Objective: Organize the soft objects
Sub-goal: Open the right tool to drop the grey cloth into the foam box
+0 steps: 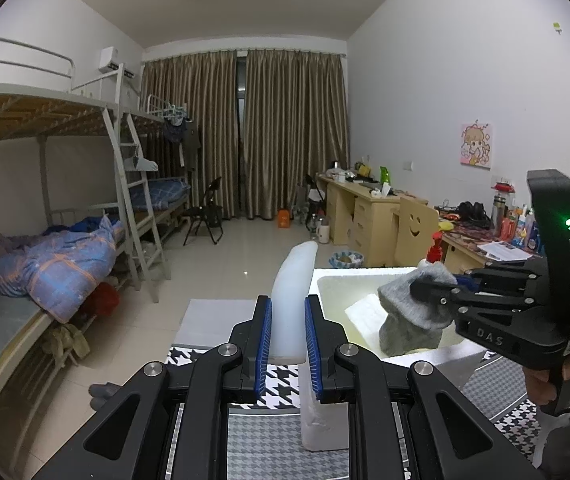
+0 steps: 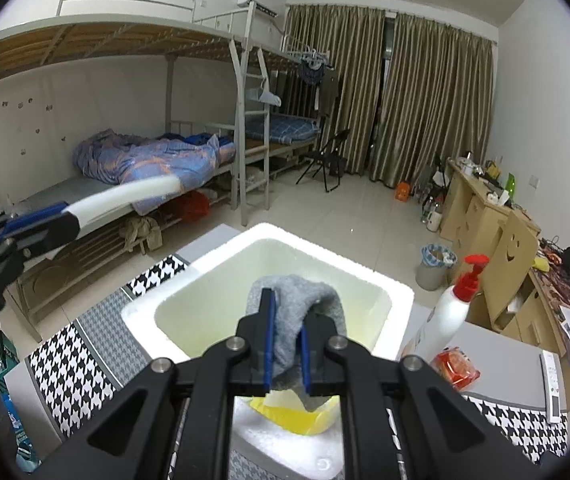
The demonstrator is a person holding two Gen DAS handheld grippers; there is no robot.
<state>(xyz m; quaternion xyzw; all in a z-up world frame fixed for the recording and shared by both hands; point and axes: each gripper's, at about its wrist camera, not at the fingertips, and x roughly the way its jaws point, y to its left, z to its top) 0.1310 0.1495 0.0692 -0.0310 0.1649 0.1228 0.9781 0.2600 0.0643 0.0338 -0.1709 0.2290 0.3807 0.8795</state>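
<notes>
- My left gripper (image 1: 288, 320) clamps a white curved foam strip (image 1: 293, 296), left of the white foam box (image 1: 365, 274).
- My right gripper (image 2: 286, 344) pinches a grey knitted sock (image 2: 301, 304) above the box interior.

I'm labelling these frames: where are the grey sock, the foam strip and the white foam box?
grey sock (image 2: 297, 312), right wrist view, its bunched upper part.
foam strip (image 1: 292, 300), left wrist view, its middle.
white foam box (image 2: 399, 294), right wrist view, its right rim.

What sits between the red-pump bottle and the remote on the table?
In the right wrist view, a red-orange packet lies on the table between the pump bottle and the remote, close to the bottle's base.
</notes>
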